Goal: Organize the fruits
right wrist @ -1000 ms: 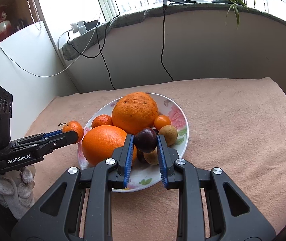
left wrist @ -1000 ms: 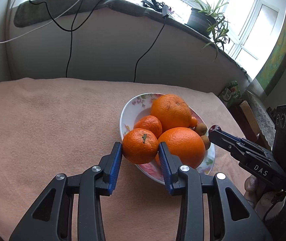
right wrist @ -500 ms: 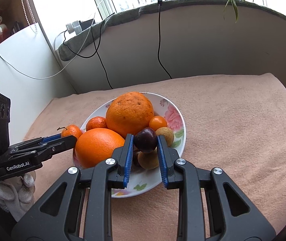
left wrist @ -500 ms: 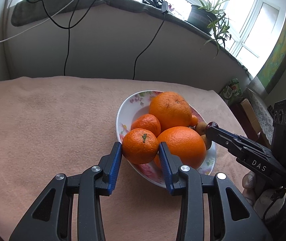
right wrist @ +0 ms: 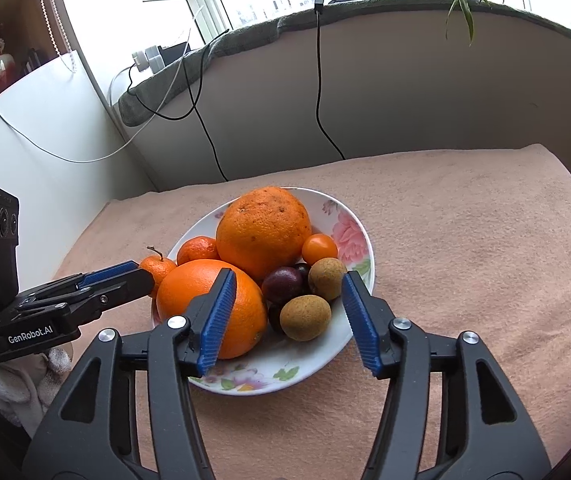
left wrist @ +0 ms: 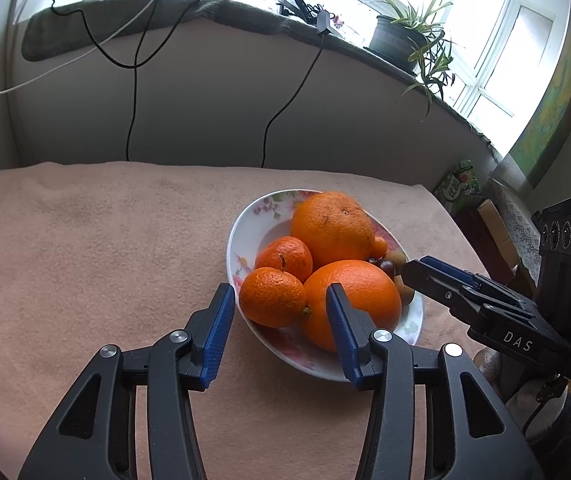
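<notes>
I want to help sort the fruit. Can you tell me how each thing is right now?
Left gripper: open, jaws just widened, touching nothing.
Right gripper: open, jaws just widened, nothing held.
Mandarin with stem: let go, resting on the plate's near rim.
Dark plum: let go, lying in the plate.
Plate: flat on the blanket, full of fruit.

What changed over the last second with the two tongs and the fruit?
Both tongs have just been opening. The left tongs let go of the mandarin, which now rests on the plate rim with gaps either side. The right tongs released the plum, now lying among the fruit. The oranges and plate stayed put.
</notes>
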{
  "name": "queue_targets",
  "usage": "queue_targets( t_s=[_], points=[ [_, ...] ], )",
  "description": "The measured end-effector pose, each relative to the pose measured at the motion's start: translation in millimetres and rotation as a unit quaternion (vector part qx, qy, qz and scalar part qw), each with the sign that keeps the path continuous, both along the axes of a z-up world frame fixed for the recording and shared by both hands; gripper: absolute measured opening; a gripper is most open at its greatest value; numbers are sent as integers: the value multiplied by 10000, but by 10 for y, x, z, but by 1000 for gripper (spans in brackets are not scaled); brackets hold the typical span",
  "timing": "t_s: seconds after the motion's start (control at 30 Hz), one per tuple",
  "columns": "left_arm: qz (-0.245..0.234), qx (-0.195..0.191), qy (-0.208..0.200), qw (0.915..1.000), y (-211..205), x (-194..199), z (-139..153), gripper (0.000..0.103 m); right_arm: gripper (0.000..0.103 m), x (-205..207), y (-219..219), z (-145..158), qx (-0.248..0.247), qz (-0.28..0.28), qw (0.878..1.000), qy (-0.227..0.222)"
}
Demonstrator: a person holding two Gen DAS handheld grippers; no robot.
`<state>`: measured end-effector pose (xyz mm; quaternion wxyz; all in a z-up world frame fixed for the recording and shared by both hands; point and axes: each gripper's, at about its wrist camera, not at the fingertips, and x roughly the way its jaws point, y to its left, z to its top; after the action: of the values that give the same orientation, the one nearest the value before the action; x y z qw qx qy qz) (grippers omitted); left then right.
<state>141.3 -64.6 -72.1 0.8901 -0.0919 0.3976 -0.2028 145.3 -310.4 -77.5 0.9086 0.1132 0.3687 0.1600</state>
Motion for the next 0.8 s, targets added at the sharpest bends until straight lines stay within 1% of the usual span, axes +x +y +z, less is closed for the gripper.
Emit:
queue_targets(
  t_s=[0.07,0.17,0.27,0.3,0.37,0.43,0.47,0.5,0.67,0.7,0.8],
  points=[
    [-16,12,-23,10000,-10,-12,7,52,64,-6,-2,1,1,-10,10000,-12],
    [-37,52,-69,10000,-28,-29,24,65,64,-5,-3,-1,18,-7,10000,3],
    [-15,81,-111,9999,-27,-51,42,66,65,-12,9,5,28,15,10000,3],
    [-5,89,-117,9999,-25,-57,47,70,65,-20,11,5,27,15,10000,2],
    [22,115,-143,9998,-27,-67,60,71,66,-30,15,7,27,15,10000,-3],
    [42,142,-155,9998,-29,-79,67,72,79,-40,15,14,42,12,10000,-18],
    [62,160,-155,9997,-31,-82,71,74,86,-50,14,22,52,-14,10000,-50],
    [82,175,-155,9997,-35,-85,74,77,87,-63,14,32,72,-34,9999,-83],
    [120,232,-182,9995,-44,-110,78,77,87,-79,16,41,70,-35,9999,-67],
    [128,257,-190,9994,-47,-116,79,79,87,-83,14,36,55,-38,10000,-52],
    [130,301,-229,9992,-62,-139,92,80,87,-83,8,19,62,-43,10000,-19]
  ],
)
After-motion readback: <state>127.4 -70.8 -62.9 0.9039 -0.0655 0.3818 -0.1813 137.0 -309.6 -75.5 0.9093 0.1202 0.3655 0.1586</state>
